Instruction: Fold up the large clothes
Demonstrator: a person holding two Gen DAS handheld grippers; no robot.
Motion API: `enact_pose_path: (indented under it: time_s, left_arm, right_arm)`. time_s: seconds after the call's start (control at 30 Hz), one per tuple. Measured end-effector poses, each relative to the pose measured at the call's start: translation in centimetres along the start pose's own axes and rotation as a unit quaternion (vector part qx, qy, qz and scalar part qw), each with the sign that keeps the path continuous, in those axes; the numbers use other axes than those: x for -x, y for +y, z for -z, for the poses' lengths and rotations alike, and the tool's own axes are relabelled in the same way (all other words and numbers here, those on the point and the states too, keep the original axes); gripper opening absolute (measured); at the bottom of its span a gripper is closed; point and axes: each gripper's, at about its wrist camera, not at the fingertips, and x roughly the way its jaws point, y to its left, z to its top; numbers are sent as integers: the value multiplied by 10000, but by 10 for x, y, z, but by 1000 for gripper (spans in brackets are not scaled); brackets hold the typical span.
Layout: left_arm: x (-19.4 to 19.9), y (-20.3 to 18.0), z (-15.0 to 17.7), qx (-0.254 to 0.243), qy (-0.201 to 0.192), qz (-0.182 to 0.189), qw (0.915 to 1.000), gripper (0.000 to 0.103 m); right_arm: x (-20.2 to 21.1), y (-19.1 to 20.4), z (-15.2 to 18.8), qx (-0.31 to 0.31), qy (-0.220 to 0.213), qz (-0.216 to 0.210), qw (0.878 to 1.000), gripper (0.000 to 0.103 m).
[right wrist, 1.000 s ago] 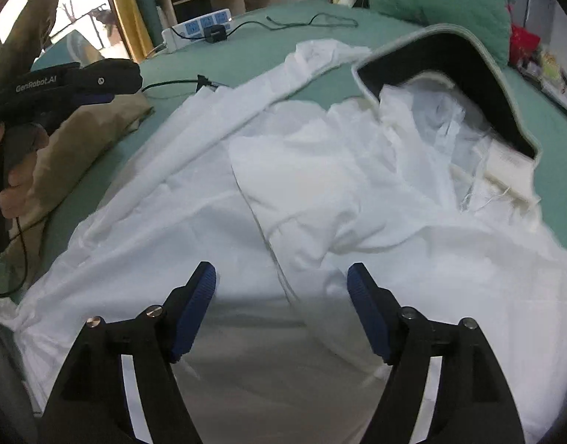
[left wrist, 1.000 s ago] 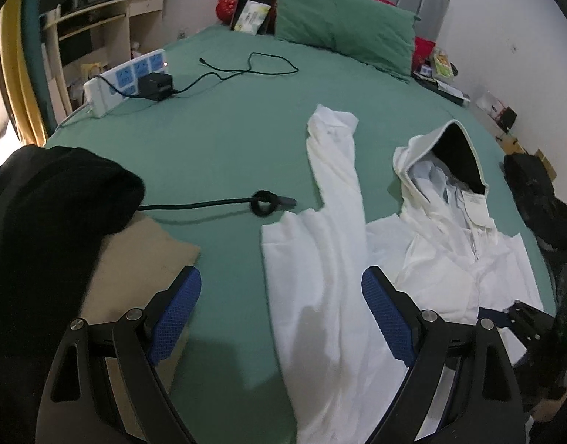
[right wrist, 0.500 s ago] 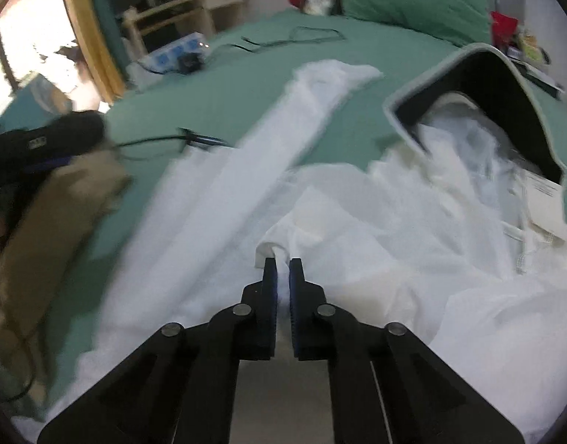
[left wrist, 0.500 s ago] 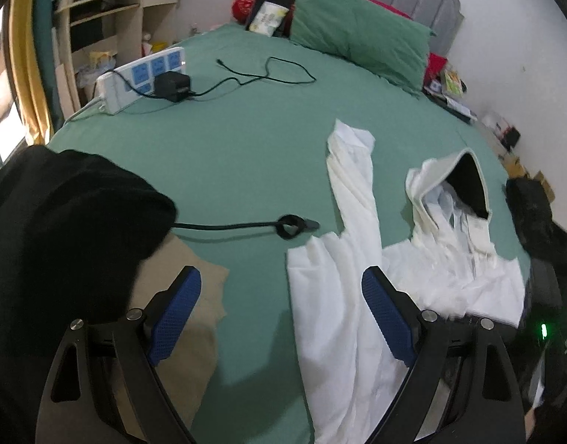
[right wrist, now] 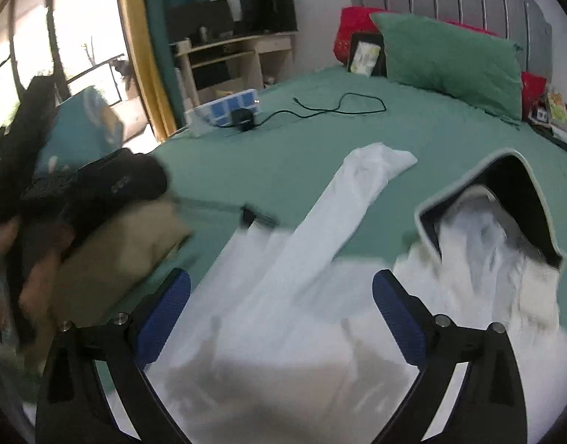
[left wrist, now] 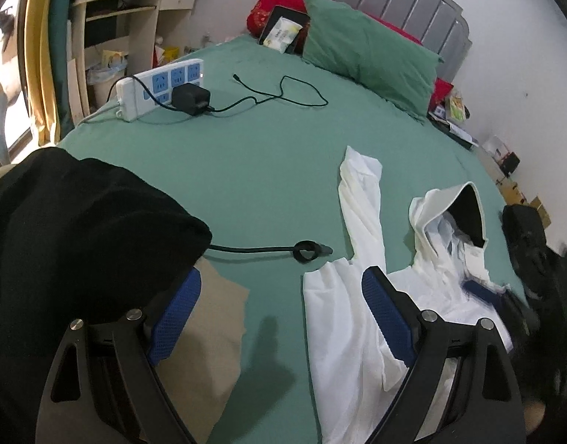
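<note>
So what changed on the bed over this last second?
The right gripper pinched the white hooded jacket, let go, and its fingers are opening as it backs away. The left gripper stayed open, also pulling back. Jacket, power strip and cable unmoved.

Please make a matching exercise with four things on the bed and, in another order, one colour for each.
Things:
1. hooded jacket
2. pillow
3. power strip
4. folded garment at the near left

Colours:
A. green
B. beige
C. white
D. white with blue sockets

Pairs: 1-C, 2-A, 3-D, 4-B
</note>
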Motion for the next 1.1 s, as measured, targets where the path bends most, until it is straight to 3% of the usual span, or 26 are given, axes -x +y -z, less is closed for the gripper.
enact_pose_path:
  time_s: [0.27, 0.33, 0.4, 0.43, 0.47, 0.5, 0.53, 0.63, 0.8, 0.9, 1.0, 1.1]
  left_arm:
    - [-9, 6, -4, 101, 72, -12, 9999, 92]
    - [-13, 4, -5, 79, 93, 27, 9999, 92]
    - [-16, 1, -5, 2, 141, 23, 9999, 92]
    - [-18, -1, -3, -58, 174, 19, 9998, 92]
    - [-19, -1, -3, -93, 197, 12, 9998, 92]
    - [-19, -1, -2, -108, 210, 19, 9997, 92]
    - [-17, -1, -3, -76, 208, 46, 9997, 92]
    - [-12, -2, -4, 34, 166, 138, 9998, 92]
    - [-3, -13, -3, -45, 124, 165, 9998, 92]
    - [1, -23, -1, -118, 124, 278, 9995, 92]
    - [4, -30, 3, -178, 95, 145, 9997, 92]
    - [8, -40, 8, -192, 76, 198, 9996, 92]
  right_arm:
    - [-131, -61, -97, -491, 464, 733, 9950, 97]
    - [-158, -72, -104, -716, 728, 847, 9912, 90]
    - [-182, -77, -100, -965, 1180, 795, 9851, 78]
    - [-188, -73, -98, -779, 1135, 910, 9863, 71]
    - [-189, -63, -98, -359, 1108, 989, 9883, 48]
    - [-188, -57, -101, -177, 1053, 960, 9896, 15]
    - [-184, -55, -102, -178, 1076, 886, 9901, 2]
    - [-154, -46, -106, 34, 807, 1009, 9916, 2]
    - [-61, -33, -111, 305, 104, 1095, 9935, 2]
    - [6, -32, -101, 146, -286, 897, 9955, 2]
    - [64, -36, -80, -169, -528, 499, 9972, 2]
    - [107, -48, -50, -576, -689, 575, 9943, 2]
